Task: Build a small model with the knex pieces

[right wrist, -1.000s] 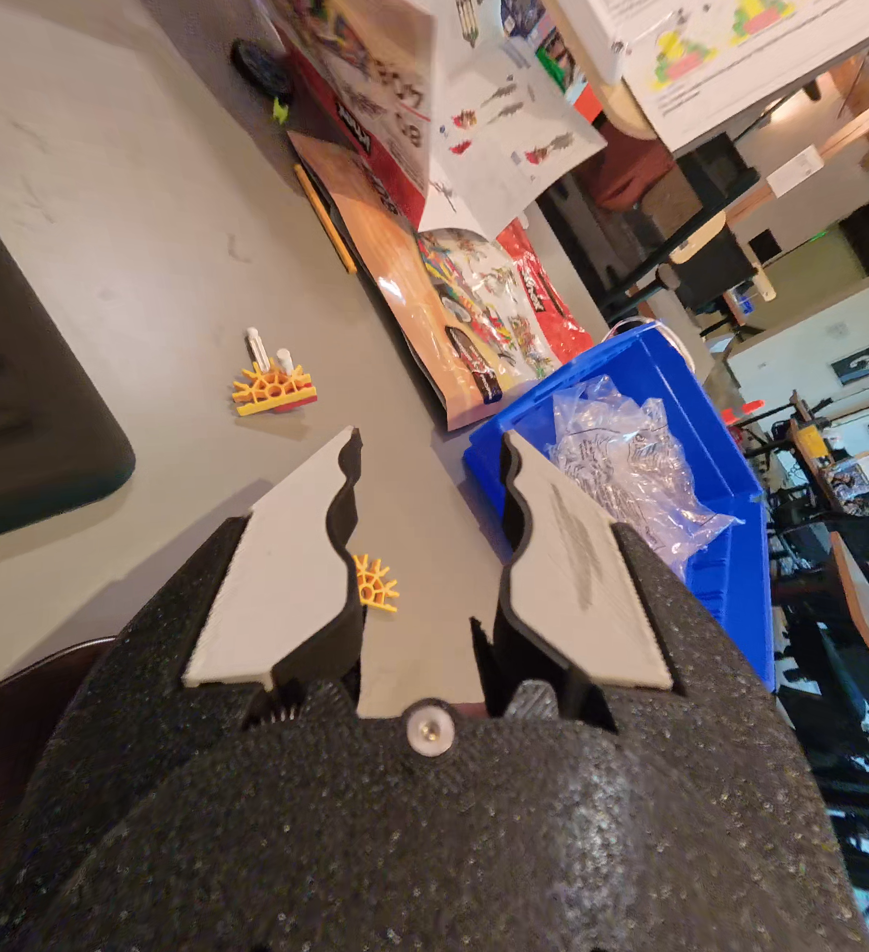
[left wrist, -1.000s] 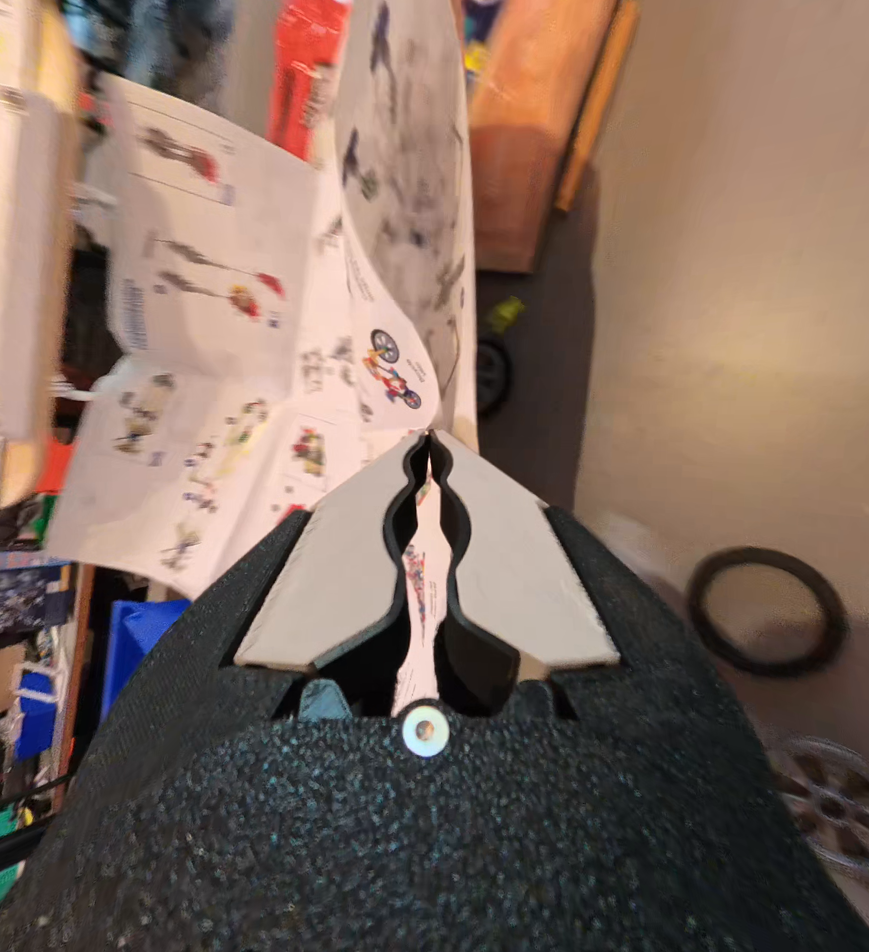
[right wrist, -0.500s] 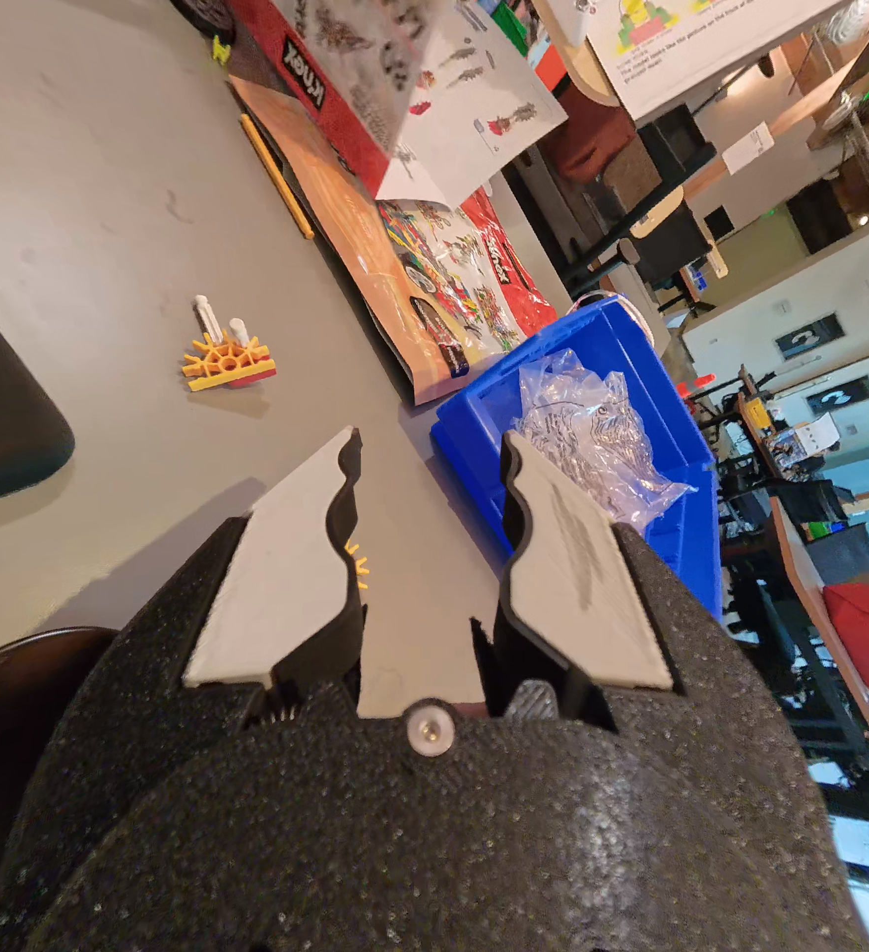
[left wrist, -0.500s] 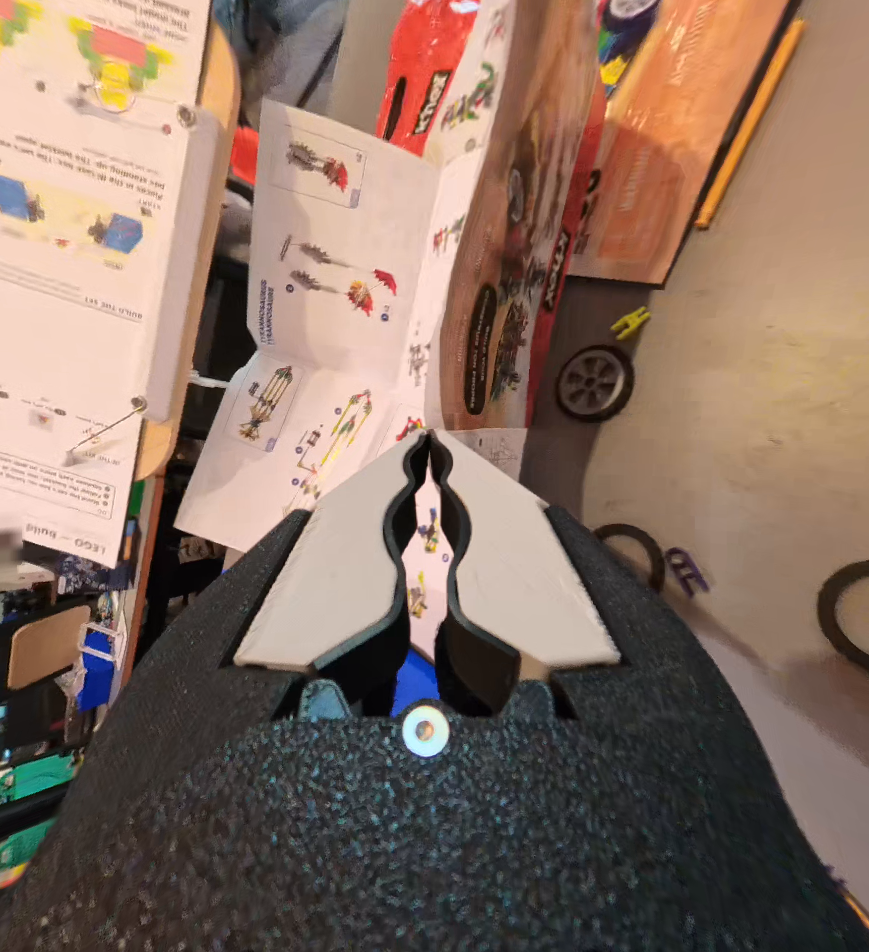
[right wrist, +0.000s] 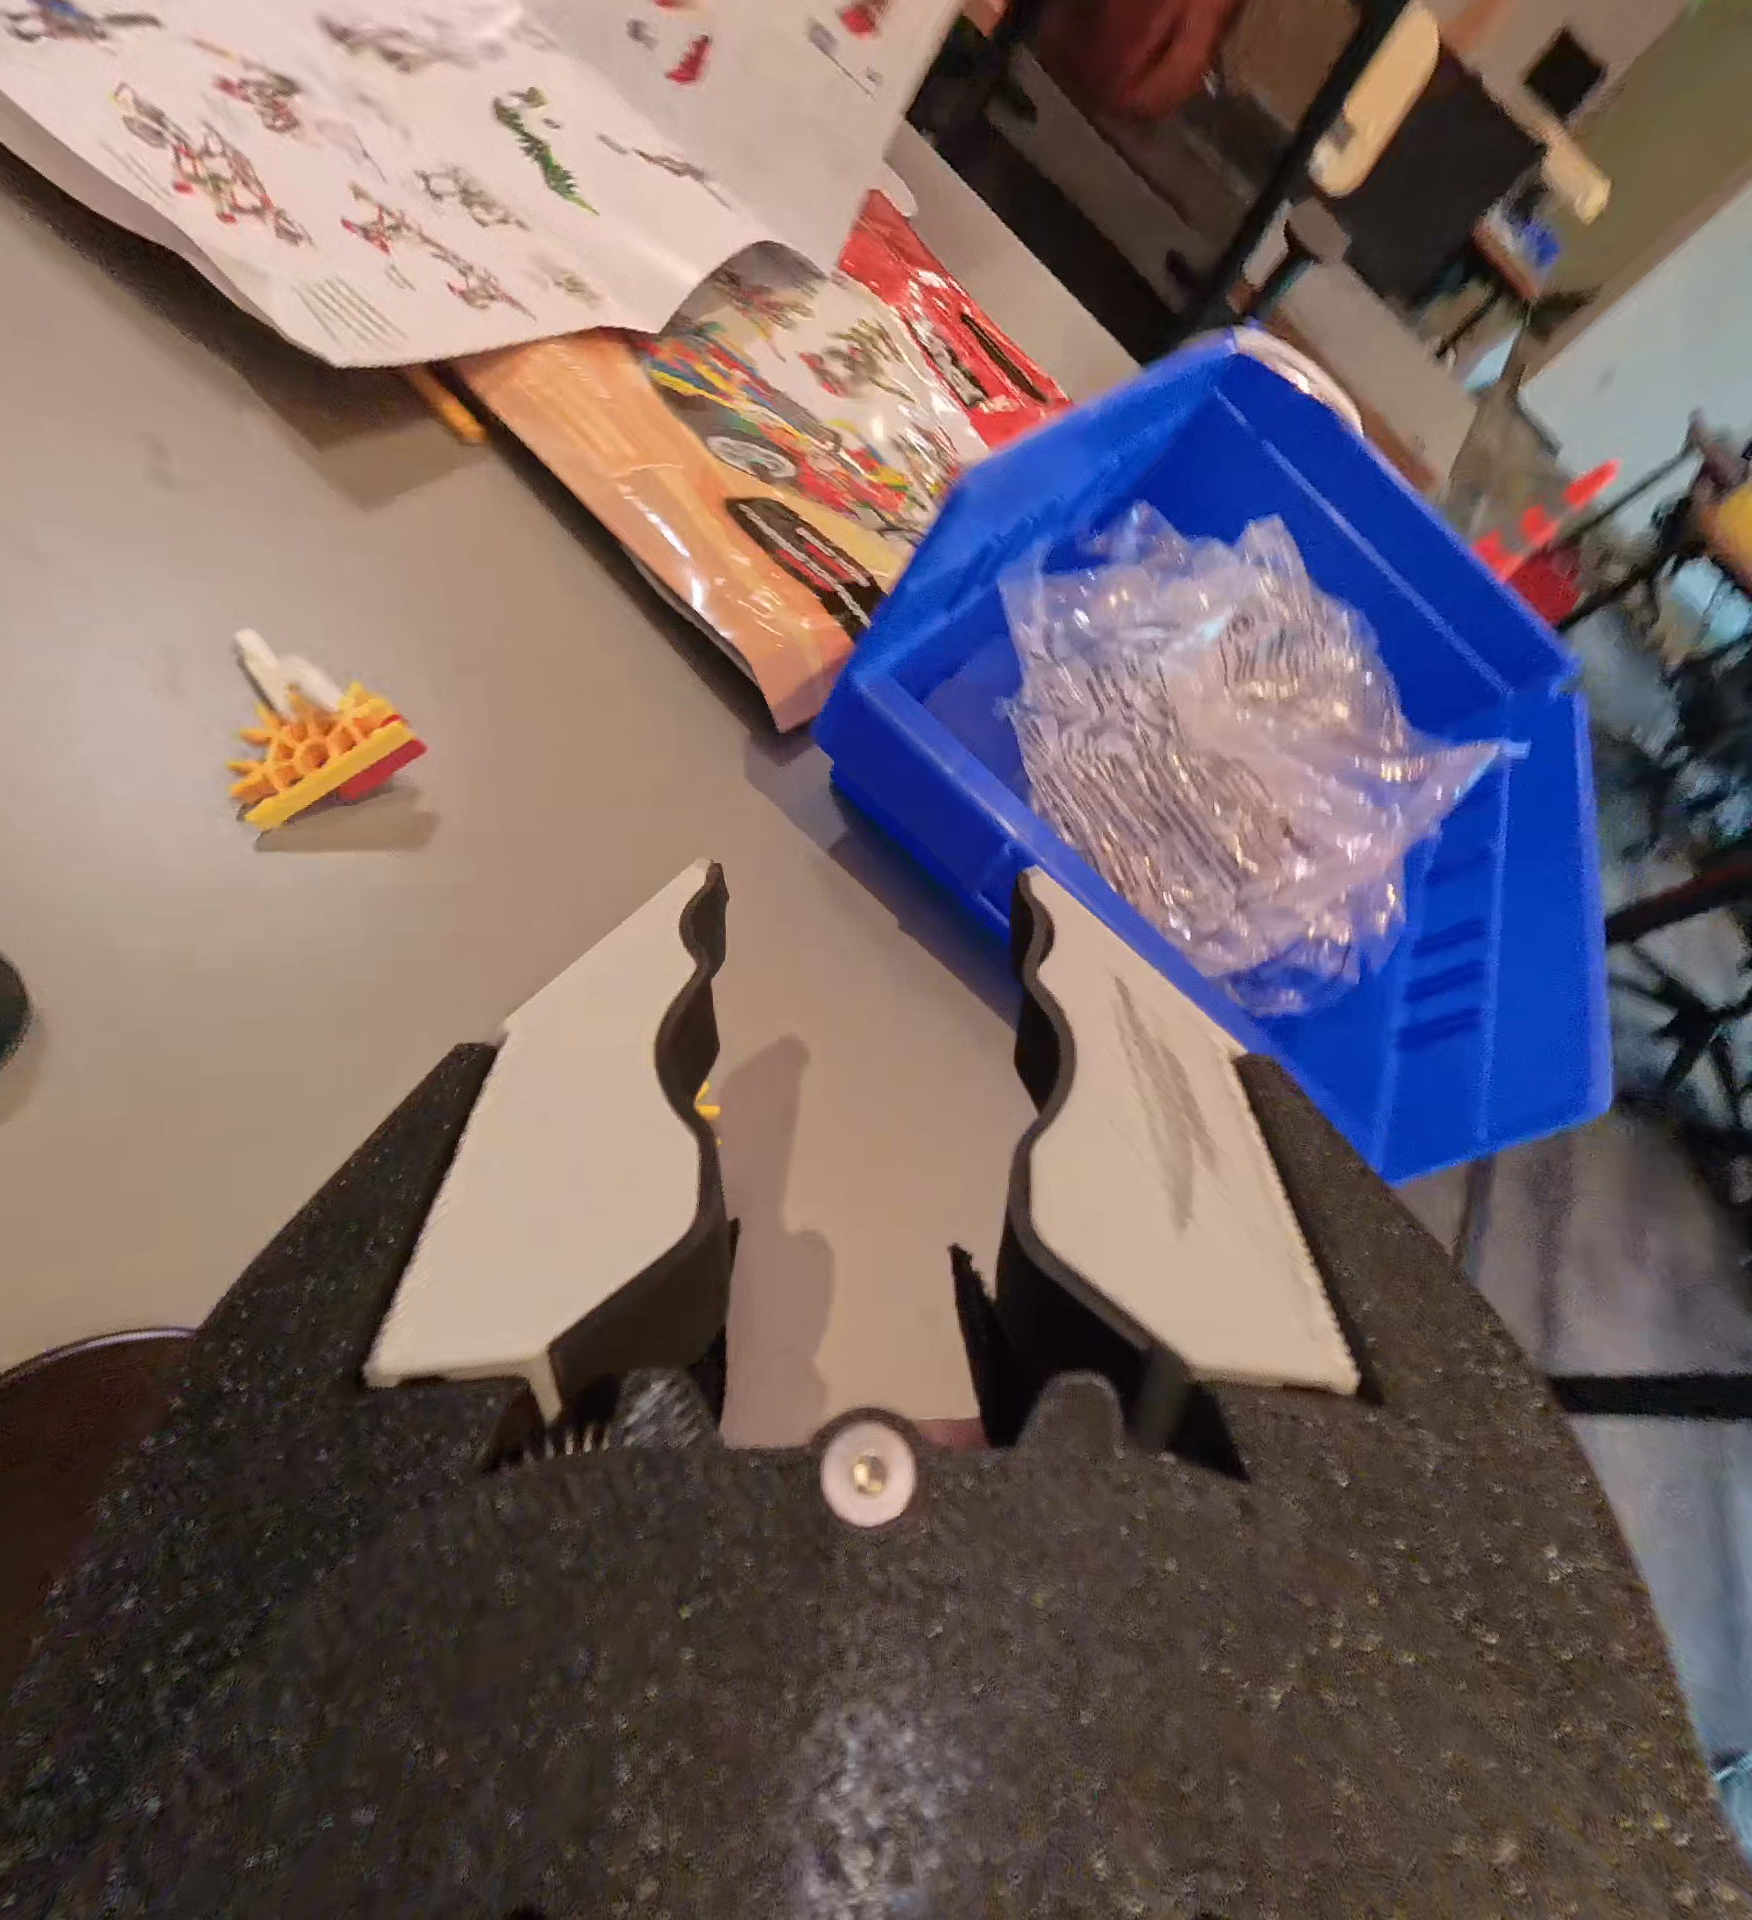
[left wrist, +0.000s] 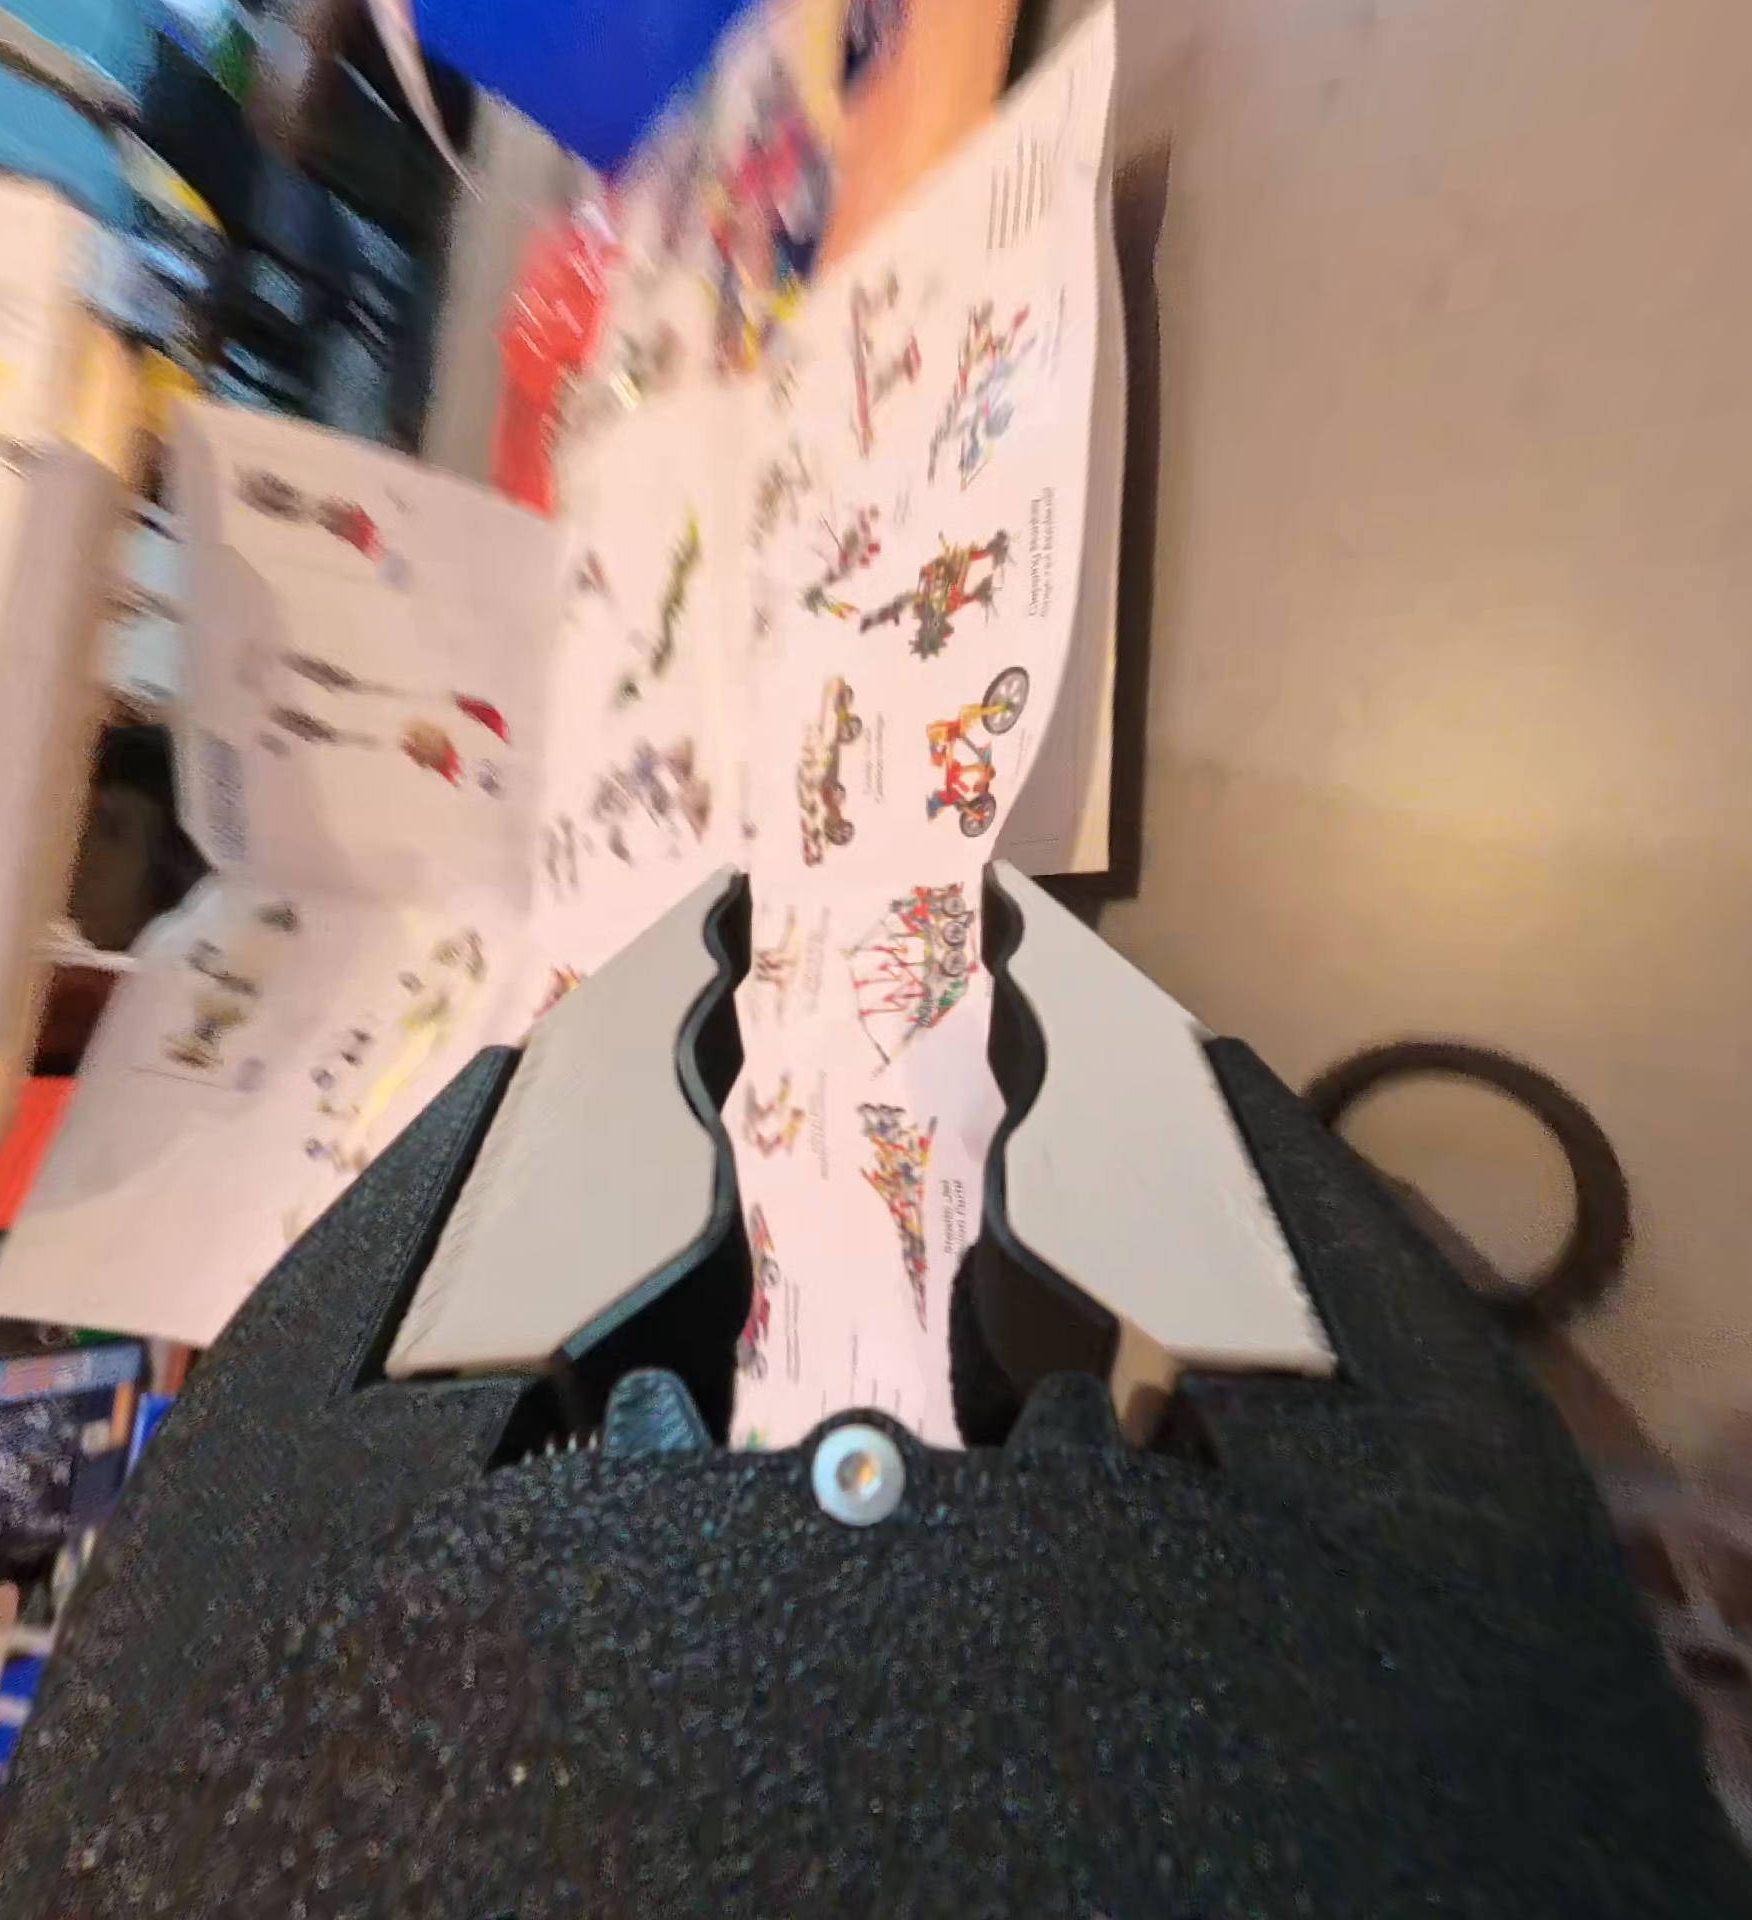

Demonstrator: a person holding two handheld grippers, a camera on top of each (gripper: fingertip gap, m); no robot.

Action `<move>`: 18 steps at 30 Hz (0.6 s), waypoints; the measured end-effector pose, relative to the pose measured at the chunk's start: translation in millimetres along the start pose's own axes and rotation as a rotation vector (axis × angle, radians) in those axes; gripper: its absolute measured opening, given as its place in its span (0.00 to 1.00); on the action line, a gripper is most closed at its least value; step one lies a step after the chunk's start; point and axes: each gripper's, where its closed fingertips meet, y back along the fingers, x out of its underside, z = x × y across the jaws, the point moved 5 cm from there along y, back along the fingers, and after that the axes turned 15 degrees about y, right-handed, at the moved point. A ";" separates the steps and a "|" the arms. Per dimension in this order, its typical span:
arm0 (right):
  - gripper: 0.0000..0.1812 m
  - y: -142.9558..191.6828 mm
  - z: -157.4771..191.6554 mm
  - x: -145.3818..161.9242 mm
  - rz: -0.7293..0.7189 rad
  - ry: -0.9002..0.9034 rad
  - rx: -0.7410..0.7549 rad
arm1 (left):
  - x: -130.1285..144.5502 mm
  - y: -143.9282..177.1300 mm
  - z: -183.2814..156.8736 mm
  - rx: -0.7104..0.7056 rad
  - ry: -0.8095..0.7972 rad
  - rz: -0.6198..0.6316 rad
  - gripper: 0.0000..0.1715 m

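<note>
Paper sheet (left wrist: pixel 851 1091) lies between the spread left gripper (left wrist: pixel 867 894) fingers, unpinched, could slip; right gripper (right wrist: pixel 867 883) spread, bin (right wrist: pixel 1142 935) at 1 o'clock

The left hand-held gripper (left wrist: pixel 867 883) stood parted over the unfolded white instruction sheet (left wrist: pixel 851 644); the right hand-held gripper (right wrist: pixel 867 883), also parted, hovered beside the blue bin (right wrist: pixel 955 790).

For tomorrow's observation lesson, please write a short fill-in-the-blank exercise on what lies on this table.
1. The bin beside the right tongs is coloured ____.
2. Inside the bin lies a crumpled clear plastic ____.
3. The printed sheet shows between the fingers of the ____ tongs.
4. The black ring lies on the ____.

Missing words: blue; bag; left; table
</note>
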 end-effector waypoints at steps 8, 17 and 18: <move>0.33 -1.8 30.9 -2.4 -0.077 -0.158 -0.354 | -13.0 -6.6 -34.2 -0.058 -0.034 -0.196 0.21; 0.33 -28.8 90.7 -40.4 0.046 0.013 -0.428 | -16.4 -10.8 -54.0 0.027 -0.073 -0.159 0.17; 0.32 -34.5 98.1 -44.2 0.056 0.019 -0.433 | -18.2 -10.5 -57.1 0.039 -0.078 -0.161 0.17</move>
